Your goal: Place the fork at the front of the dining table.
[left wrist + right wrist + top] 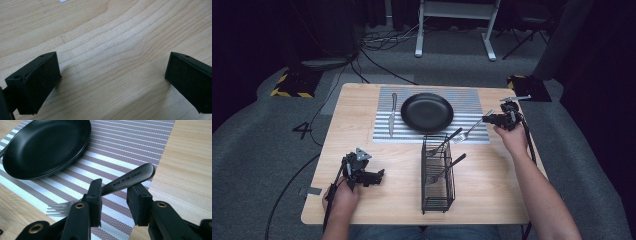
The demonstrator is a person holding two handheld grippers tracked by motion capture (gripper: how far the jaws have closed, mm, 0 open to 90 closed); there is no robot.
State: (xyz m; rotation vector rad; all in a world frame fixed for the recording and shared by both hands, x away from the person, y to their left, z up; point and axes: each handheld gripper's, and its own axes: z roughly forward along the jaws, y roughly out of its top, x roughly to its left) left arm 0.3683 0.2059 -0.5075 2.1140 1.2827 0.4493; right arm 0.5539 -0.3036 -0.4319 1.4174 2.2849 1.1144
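Silver fork, engraving unreadable, between the right claw's parted jaws; left claw open.

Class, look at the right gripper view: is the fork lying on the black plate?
No. The fork sits between the right tongs above the striped placemat, beside the black plate.

The left gripper sits at 7 o'clock, jaws wide apart; the right gripper at 2 o'clock, jaws narrowly parted.

High view looking down on the whole table; gripper views hovering close over its wood, the right sharing the plate.
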